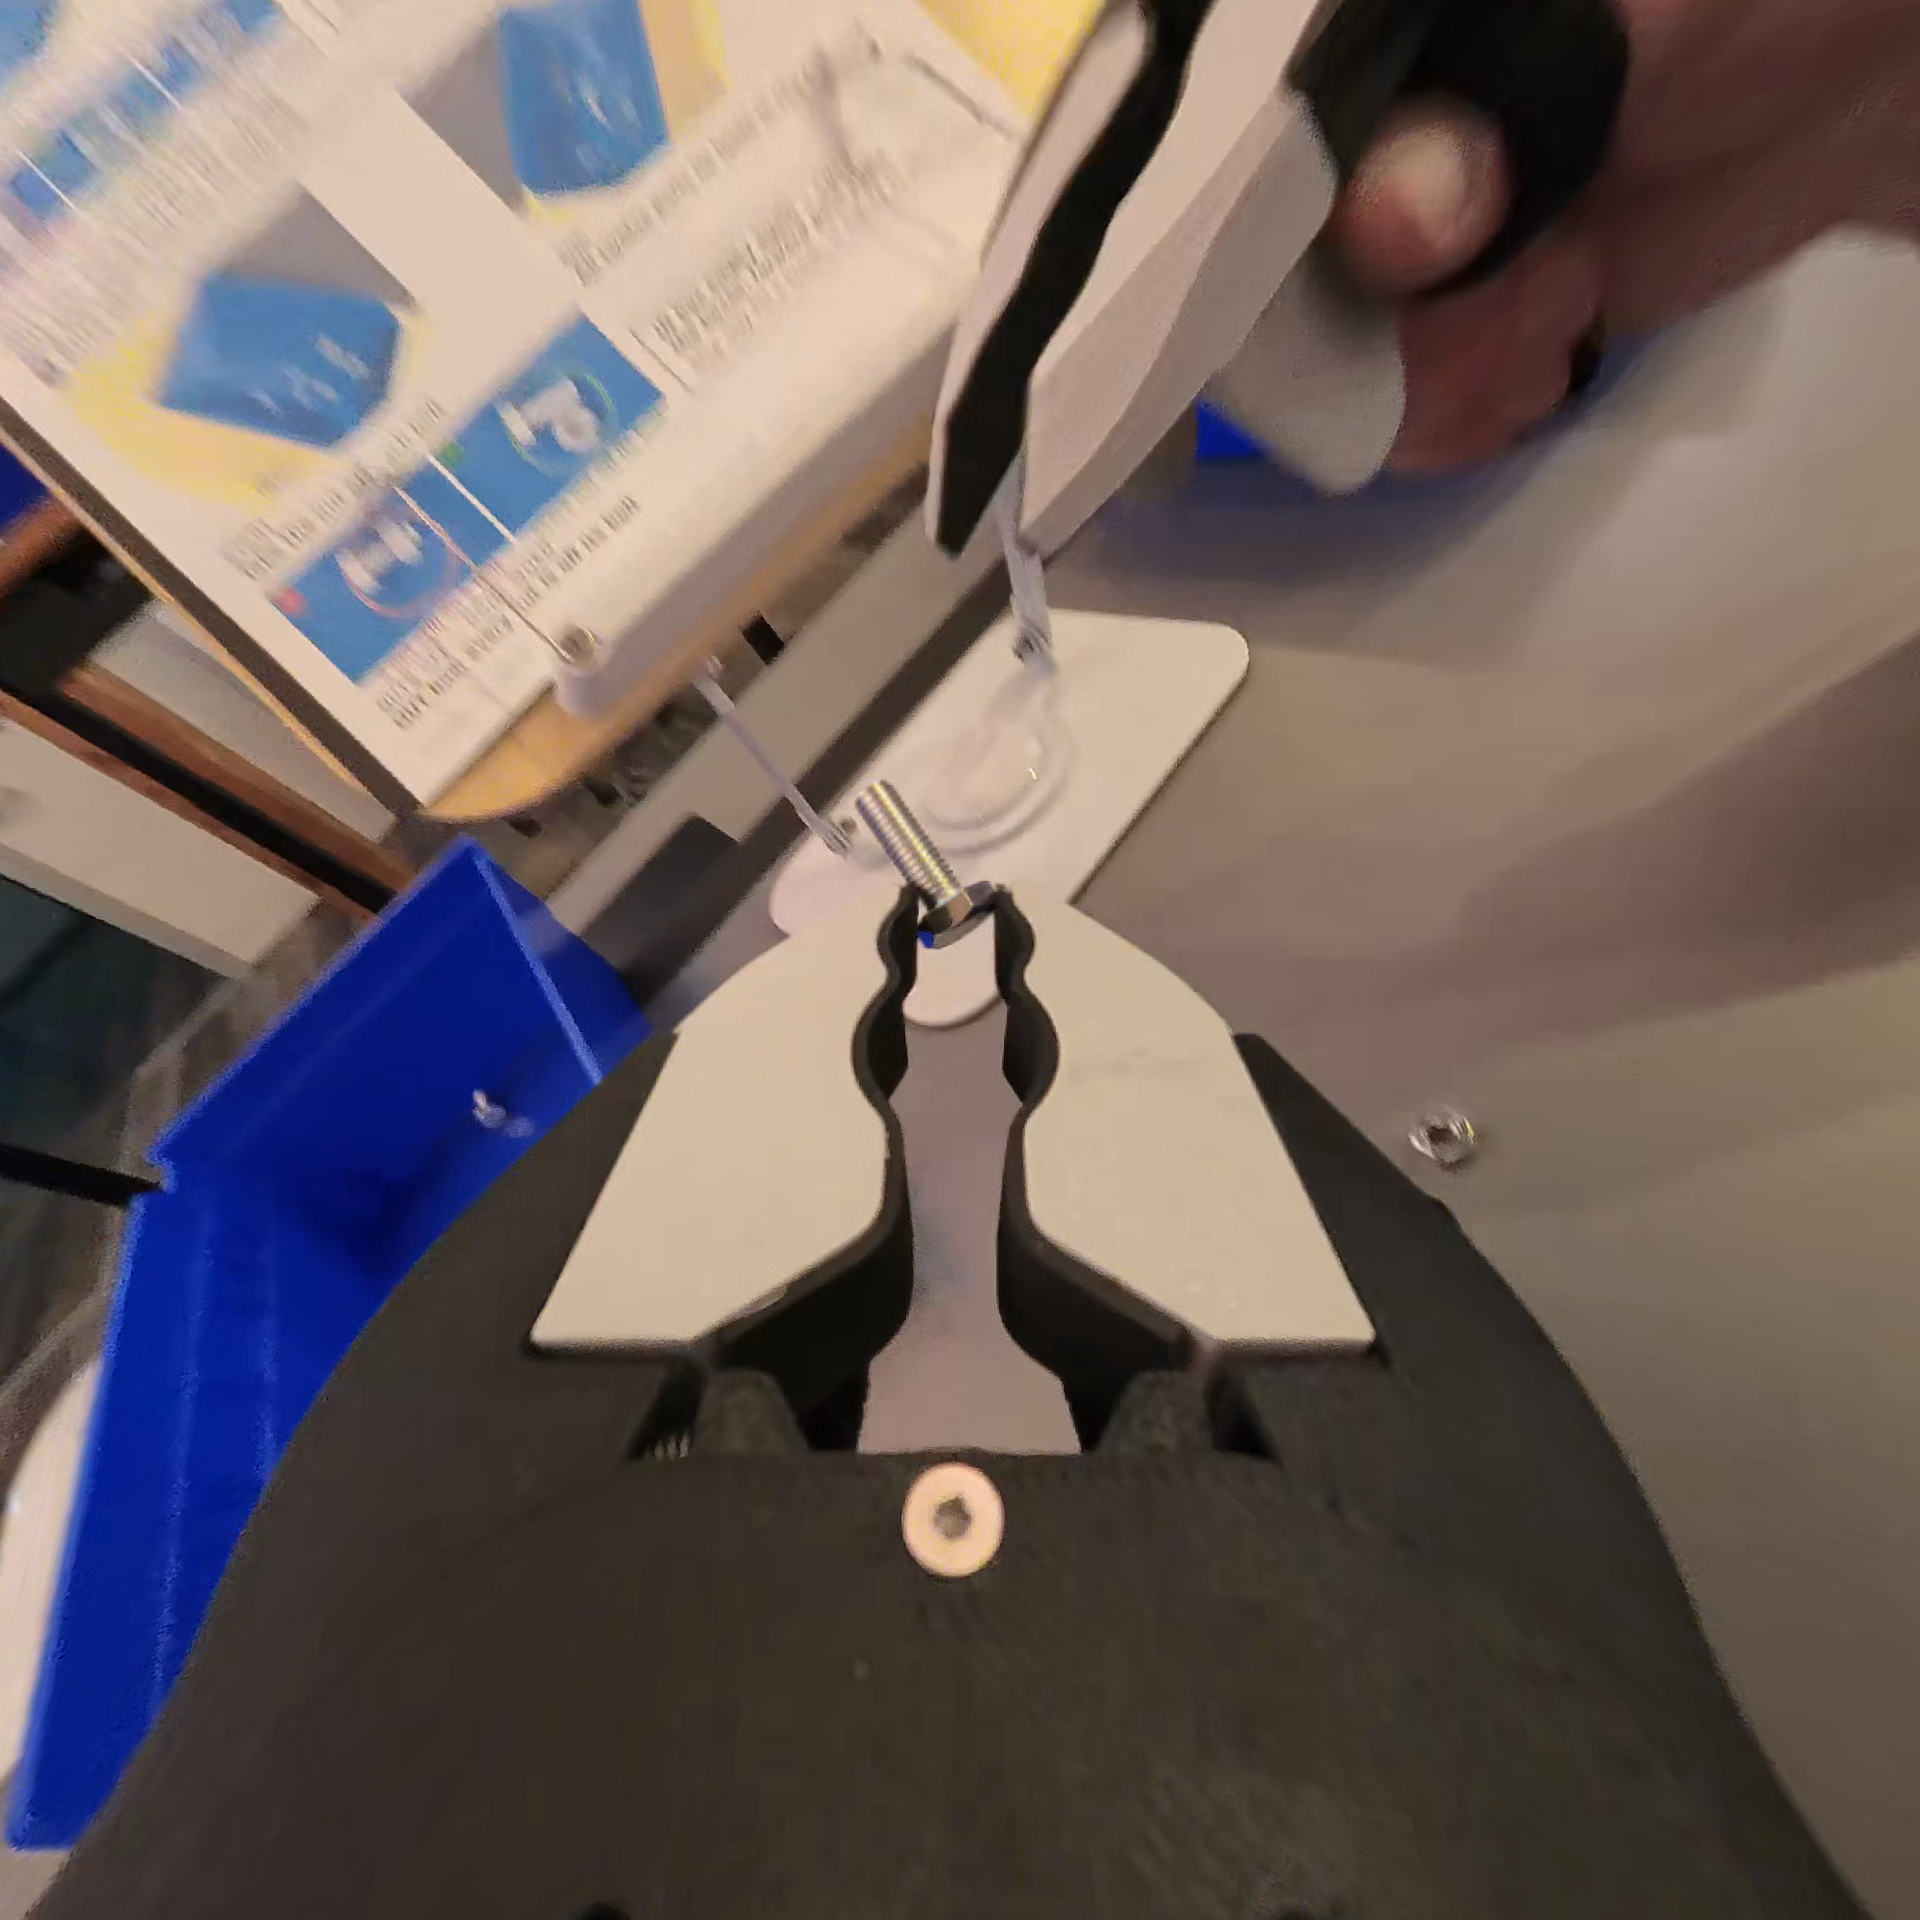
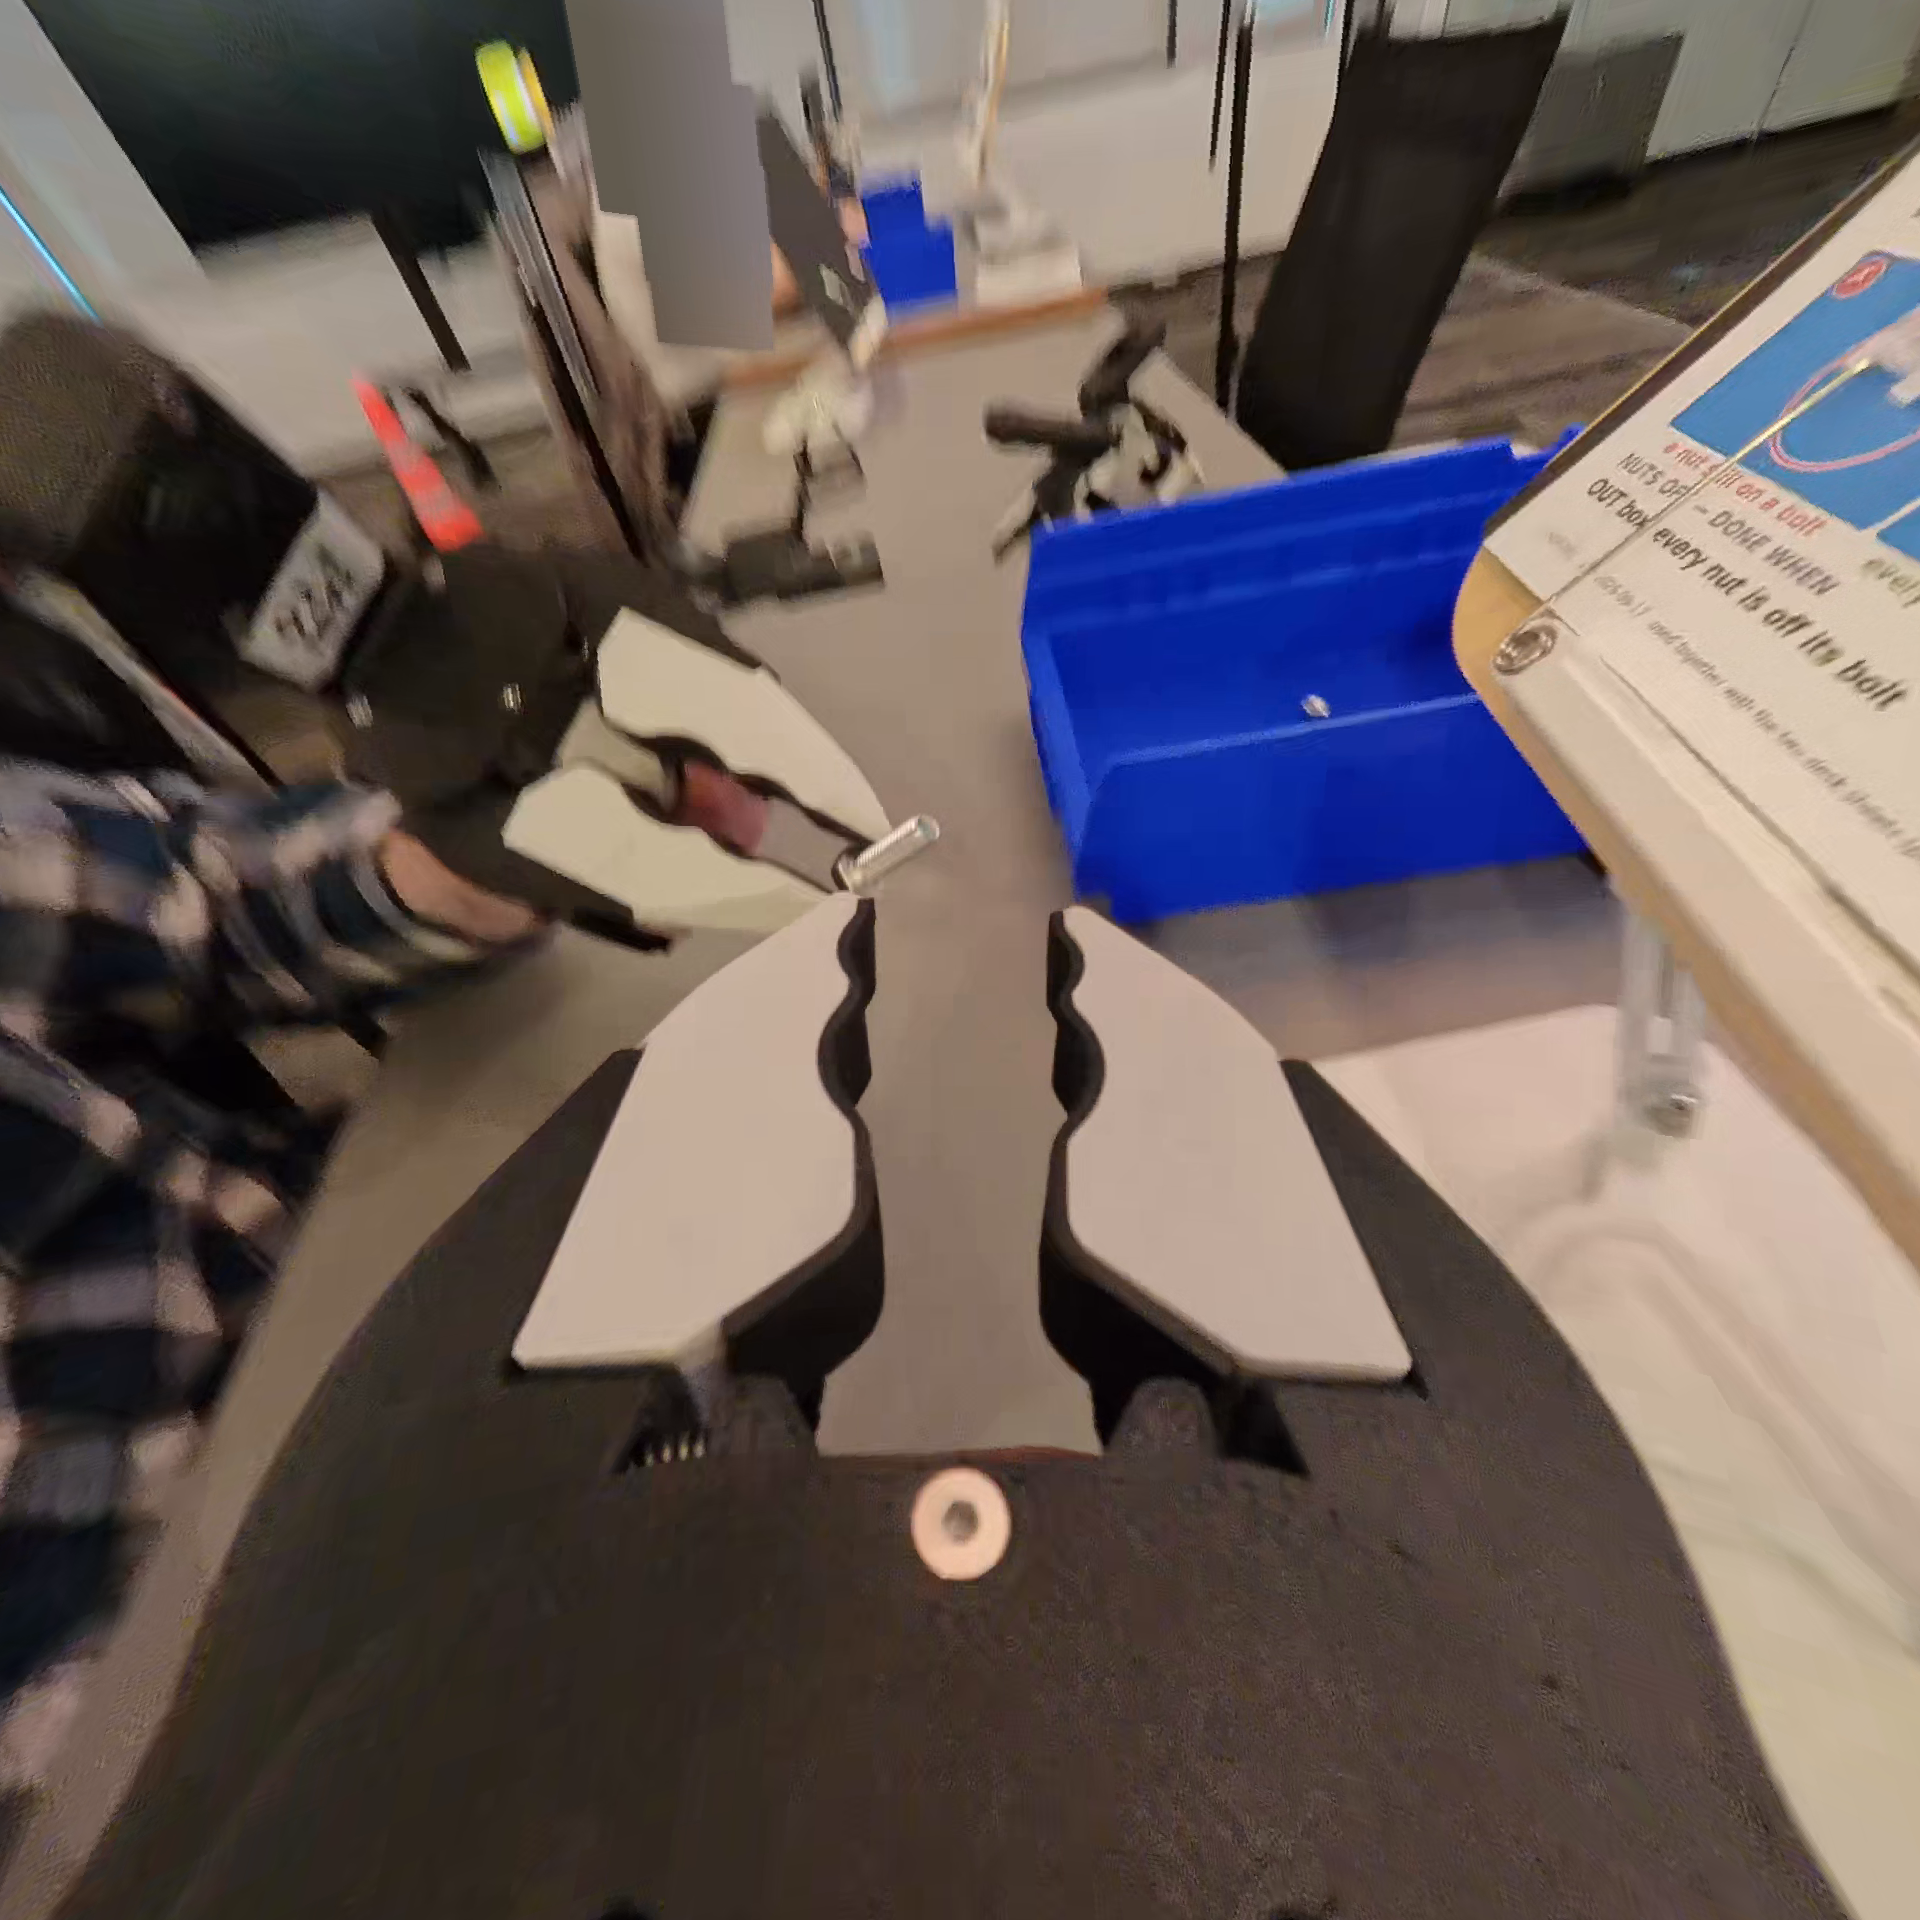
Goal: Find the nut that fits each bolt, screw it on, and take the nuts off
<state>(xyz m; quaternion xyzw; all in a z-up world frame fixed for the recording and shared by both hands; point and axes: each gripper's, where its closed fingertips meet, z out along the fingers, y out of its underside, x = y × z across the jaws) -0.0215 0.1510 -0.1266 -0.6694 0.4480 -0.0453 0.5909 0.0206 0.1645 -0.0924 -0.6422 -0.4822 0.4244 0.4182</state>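
Gripping the silver bolt (image 1: 940, 902) by its hex head in my left gripper (image 1: 954, 914), mid-frame; right gripper (image 2: 961, 925) gapes bare, so I'd fetch the loose nut (image 1: 1442, 1135) at right

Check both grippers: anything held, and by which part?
Left gripper clamps a silver threaded steel bolt by its hex head, shank pointing out past the tips. Right gripper stands open, holding nothing.

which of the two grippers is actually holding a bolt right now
The left gripper: its fingertips are pinched on the hex head of the silver bolt, threads pointing away. The right gripper stands open with nothing between its fingers.
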